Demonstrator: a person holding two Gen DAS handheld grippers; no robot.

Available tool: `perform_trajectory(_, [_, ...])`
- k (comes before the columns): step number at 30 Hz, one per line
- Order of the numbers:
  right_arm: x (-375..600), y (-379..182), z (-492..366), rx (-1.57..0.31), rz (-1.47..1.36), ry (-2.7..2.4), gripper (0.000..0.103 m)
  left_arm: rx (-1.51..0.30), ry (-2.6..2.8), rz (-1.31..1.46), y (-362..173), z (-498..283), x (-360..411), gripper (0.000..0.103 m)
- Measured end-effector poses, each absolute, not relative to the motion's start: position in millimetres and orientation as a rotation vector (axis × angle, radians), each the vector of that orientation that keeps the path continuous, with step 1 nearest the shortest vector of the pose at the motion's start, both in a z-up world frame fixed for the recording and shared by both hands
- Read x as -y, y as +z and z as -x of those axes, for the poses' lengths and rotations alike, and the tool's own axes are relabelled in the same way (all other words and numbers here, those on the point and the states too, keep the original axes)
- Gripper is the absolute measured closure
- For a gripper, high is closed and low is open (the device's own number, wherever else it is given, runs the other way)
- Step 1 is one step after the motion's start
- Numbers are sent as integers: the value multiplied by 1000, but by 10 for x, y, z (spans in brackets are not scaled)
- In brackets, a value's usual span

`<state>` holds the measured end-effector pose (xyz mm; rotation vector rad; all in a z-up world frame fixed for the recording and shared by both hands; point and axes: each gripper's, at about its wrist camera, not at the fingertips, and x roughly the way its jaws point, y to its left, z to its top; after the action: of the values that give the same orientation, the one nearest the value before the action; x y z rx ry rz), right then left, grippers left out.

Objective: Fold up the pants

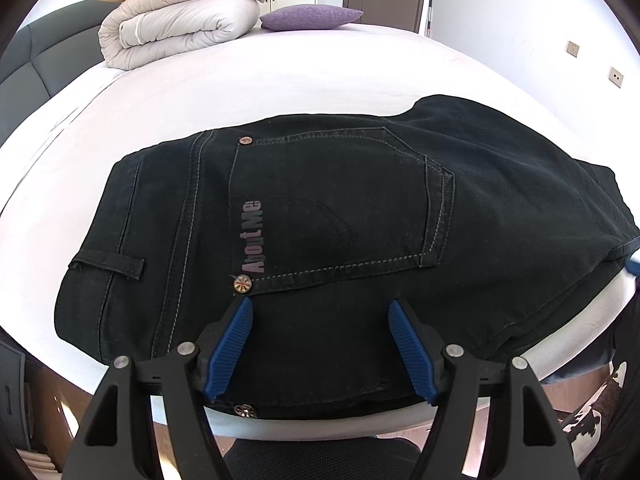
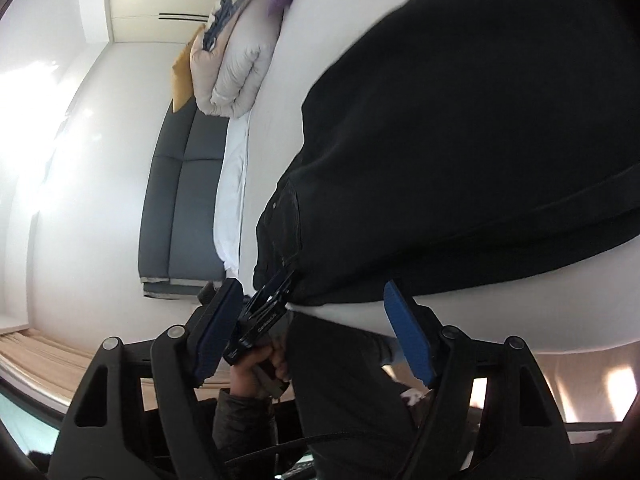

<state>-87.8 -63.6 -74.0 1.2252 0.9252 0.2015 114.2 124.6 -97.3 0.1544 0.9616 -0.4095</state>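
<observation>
One pair of black pants (image 1: pixel 340 216), already doubled, lies flat at the near edge of the white bed (image 1: pixel 248 80). Judged soft, fairly heavy denim: limp, non-slippery, best taken at the thick waistband or fold edges. Left tool (image 1: pixel 320 344) hovers released over the pocket; right tool (image 2: pixel 314 336) released, nothing between its pads. Duvet (image 1: pixel 180 28) at 11 o'clock and cushion (image 1: pixel 312 16) at 12 lie well apart, obstructing nothing.
</observation>
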Motion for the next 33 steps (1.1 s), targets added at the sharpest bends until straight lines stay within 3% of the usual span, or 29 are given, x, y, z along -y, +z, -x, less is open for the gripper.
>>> perform_trajectory(5, [451,-1119,780,-969,-1311,187,31,-963,-416,-149,-965,-1147,-1280,31])
perform_trajectory(10, [621,-1433,984,-870,-1473,142,33,-963,-413,-158,-965,-1145,-1268,30])
perform_trajectory(33, [934,-1375,991,-681,-1532,55,37,-961,-412,-170,-964,-1138,-1221,30])
